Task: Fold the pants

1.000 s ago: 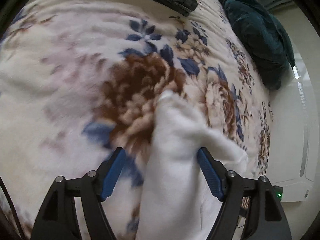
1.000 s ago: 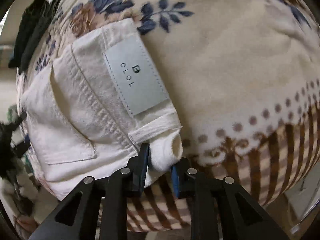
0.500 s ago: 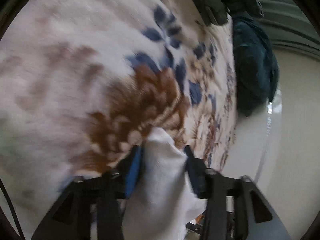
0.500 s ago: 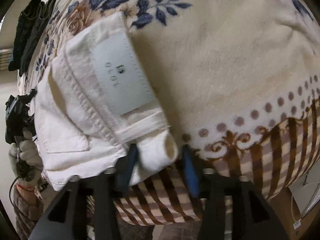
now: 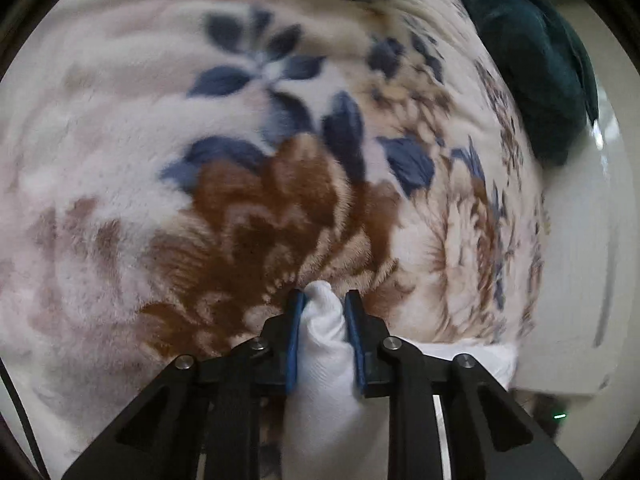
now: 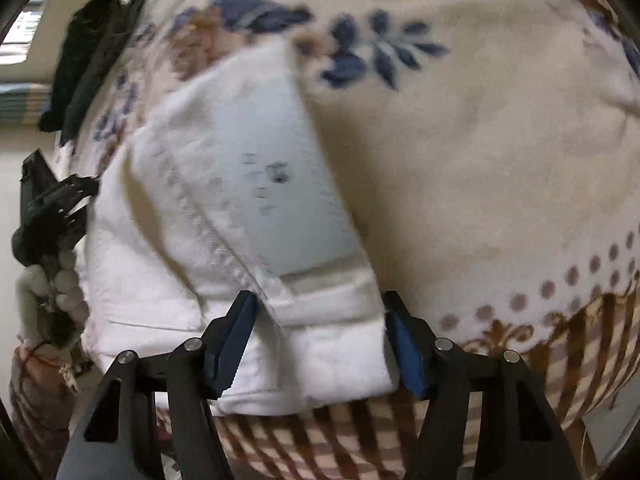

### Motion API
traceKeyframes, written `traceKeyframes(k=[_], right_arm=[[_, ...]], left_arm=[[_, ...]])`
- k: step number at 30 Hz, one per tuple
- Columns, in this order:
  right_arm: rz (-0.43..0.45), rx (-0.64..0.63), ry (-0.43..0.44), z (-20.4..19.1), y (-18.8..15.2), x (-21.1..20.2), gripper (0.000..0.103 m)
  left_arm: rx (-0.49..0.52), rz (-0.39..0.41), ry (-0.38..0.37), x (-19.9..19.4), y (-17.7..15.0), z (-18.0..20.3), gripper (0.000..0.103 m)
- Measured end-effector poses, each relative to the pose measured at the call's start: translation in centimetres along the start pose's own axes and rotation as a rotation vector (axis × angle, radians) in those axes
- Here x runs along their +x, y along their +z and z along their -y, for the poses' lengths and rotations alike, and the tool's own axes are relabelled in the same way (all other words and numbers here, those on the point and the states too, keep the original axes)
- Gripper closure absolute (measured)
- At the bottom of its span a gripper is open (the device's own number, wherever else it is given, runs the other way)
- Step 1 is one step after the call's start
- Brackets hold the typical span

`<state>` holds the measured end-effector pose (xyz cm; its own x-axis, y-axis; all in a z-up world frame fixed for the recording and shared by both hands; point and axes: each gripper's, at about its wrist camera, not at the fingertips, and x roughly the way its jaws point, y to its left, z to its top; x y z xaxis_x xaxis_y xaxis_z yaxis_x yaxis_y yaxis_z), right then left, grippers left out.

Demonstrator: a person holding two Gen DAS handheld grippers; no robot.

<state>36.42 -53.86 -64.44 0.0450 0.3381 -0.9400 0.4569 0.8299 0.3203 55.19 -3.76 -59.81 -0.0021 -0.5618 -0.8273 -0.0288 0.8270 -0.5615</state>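
Pants (image 6: 224, 240): white, folded into a thick stack on the floral blanket (image 6: 480, 140), grey label up, long axis running diagonally away from the right gripper (image 6: 320, 340). Right jaws spread, straddling the near corner. Left gripper (image 5: 322, 320) jaws pinching white fabric.

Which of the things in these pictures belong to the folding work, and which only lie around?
For the job:
- white pants, with grey label
- left gripper, shut on a fold of the pants
- right gripper, open around the waistband

Just lying about:
- floral blanket
- dark teal cloth
- black garment
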Motion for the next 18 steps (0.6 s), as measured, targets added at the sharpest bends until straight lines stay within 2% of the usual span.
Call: traceKeyframes(k=[2, 4, 7, 8, 10, 13, 15, 16, 17, 18], right_arm=[[-0.015, 0.044, 0.021, 0.4, 0.0, 0.1, 0.036], [-0.018, 0.019, 0.015, -0.1, -0.1, -0.4, 0.034], [0.012, -0.001, -0.001, -0.8, -0.9, -1.8, 0.033], [0.038, -0.014, -0.012, -1.1, -1.3, -2.6, 0.024], [0.058, -0.038, -0.015, -1.8, -2.3, -3.9, 0.017], [0.046, -0.152, -0.108, -5.0, -2.9, -5.5, 0.017], [0.037, -0.282, -0.190, -8.8, -3.0, -6.0, 0.021], [0.037, -0.317, -0.204, -10.2, -3.2, -5.9, 0.034], [0.032, -0.366, -0.218, -12.2, -3.4, -5.9, 0.048], [0.020, -0.404, -0.223, -13.8, -3.6, -5.8, 0.049]], left_arm=[[-0.018, -0.010, -0.008, -0.9, -0.2, 0.1, 0.071], [-0.006, 0.010, 0.024, -2.5, -1.0, 0.6, 0.057], [0.058, 0.121, 0.107, -6.7, -3.6, 1.8, 0.041], [0.078, 0.141, 0.131, -7.4, -4.4, 2.2, 0.031], [0.116, 0.140, 0.189, -8.2, -6.1, 3.2, 0.024], [0.153, 0.136, 0.388, -8.9, -9.6, 3.6, 0.024], [0.142, 0.153, 0.491, -9.1, -12.1, 3.4, 0.024], [0.124, 0.148, 0.519, -9.0, -13.5, 3.0, 0.024], [0.093, 0.139, 0.521, -9.0, -14.4, 2.5, 0.024], [0.042, 0.119, 0.495, -9.0, -15.7, 1.6, 0.024]])
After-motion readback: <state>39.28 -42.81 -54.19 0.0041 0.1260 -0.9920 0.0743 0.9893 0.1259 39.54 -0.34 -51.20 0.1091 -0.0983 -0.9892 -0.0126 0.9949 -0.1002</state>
